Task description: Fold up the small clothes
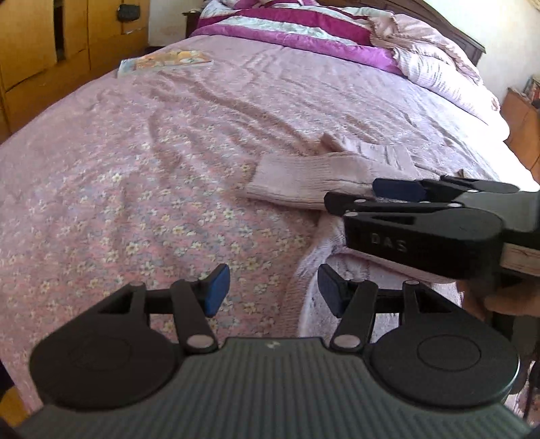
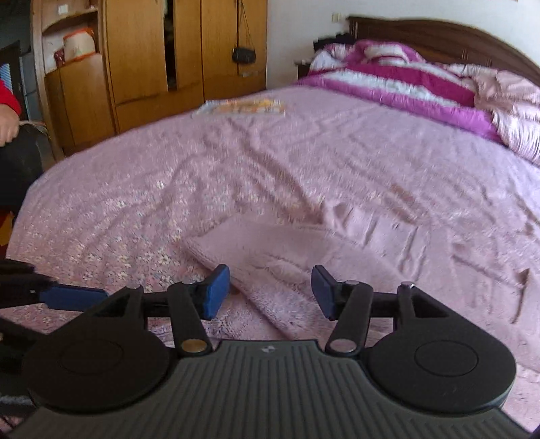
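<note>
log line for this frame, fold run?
phase: pre-grasp | left gripper: open, empty | right gripper: open, empty, over garment | pink knit garment: flat on bed, sleeve out

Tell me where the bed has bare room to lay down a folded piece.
Bare bedspread stretches wide from the pink sweater to the magazine near the wardrobe side. Another free band lies between the sweater and the striped quilt. It is crowded near both open tongs, left and right.

Right tool (image 2: 270, 292) open over pink knit garment (image 2: 287, 256) — view blurred.
</note>
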Tool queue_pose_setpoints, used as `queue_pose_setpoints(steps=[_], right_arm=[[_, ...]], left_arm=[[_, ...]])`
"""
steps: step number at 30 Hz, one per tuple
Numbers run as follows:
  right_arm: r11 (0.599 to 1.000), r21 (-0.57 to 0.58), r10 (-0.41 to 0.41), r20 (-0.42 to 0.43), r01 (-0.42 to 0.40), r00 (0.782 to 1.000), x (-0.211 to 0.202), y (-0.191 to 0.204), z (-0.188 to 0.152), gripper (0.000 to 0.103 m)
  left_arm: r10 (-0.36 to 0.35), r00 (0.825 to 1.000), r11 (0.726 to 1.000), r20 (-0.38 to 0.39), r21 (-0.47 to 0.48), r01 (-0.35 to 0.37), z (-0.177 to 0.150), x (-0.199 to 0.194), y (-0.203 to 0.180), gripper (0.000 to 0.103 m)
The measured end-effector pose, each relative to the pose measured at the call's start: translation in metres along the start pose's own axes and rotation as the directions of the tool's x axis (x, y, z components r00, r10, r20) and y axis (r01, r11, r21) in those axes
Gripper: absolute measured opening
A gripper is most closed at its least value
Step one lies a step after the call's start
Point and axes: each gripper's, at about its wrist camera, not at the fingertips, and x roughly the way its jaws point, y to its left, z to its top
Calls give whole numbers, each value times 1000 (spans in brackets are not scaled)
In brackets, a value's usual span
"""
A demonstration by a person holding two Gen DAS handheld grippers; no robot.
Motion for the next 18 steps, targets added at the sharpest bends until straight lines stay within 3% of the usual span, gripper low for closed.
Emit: queue_pose_setpoints(steps=[7,12,18], right_arm=[[998,-47,-32,-24,30,999,30,5,-6,61],[998,28,-56,59,54,997,22,-8,-5,13],[994,64,-96,171,86,981,-13,-28,9,9]], left_arm=[[15,1000,1000,-20,-13,-16,-5,6,6,60],[16,1000,1000,-20,-8,-16,-8,6,6,60],[33,999,999,-14,-22,-33,-9,4,6,59]])
